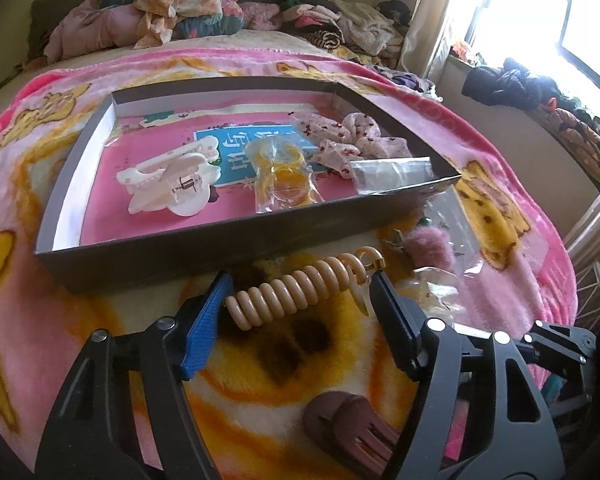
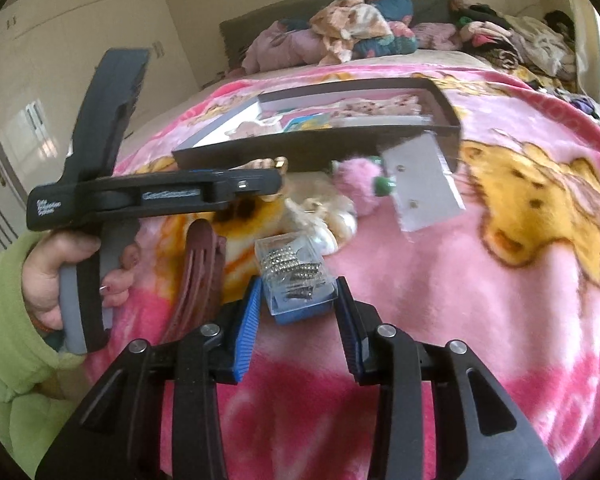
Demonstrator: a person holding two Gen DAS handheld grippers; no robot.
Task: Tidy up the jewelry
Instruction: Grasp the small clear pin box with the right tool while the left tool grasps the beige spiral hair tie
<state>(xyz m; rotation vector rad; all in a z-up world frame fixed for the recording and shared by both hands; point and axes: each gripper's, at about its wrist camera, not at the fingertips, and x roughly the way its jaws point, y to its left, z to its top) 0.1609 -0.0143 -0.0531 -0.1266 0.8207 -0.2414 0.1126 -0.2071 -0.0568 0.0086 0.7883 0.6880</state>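
Observation:
A dark shallow box (image 1: 204,240) lies on the pink blanket; it holds a white hair claw (image 1: 168,186), bagged yellow bangles (image 1: 284,176), a floral scrunchie (image 1: 352,144) and a small clear bag (image 1: 388,174). My left gripper (image 1: 300,284) is open around a beige spiral hair clip (image 1: 296,288) lying in front of the box. My right gripper (image 2: 298,296) has its jaws around a small clear case of silver pins (image 2: 296,276), fingers at its sides. A brown hair claw (image 1: 348,424) lies near me; it also shows in the right wrist view (image 2: 198,276).
A pink pompom (image 1: 428,248), a plastic-wrapped pale item (image 1: 436,288) and a white earring card (image 2: 420,184) lie right of the box. Piled clothes (image 1: 180,4) sit at the bed's far end. A window (image 1: 540,20) is at right.

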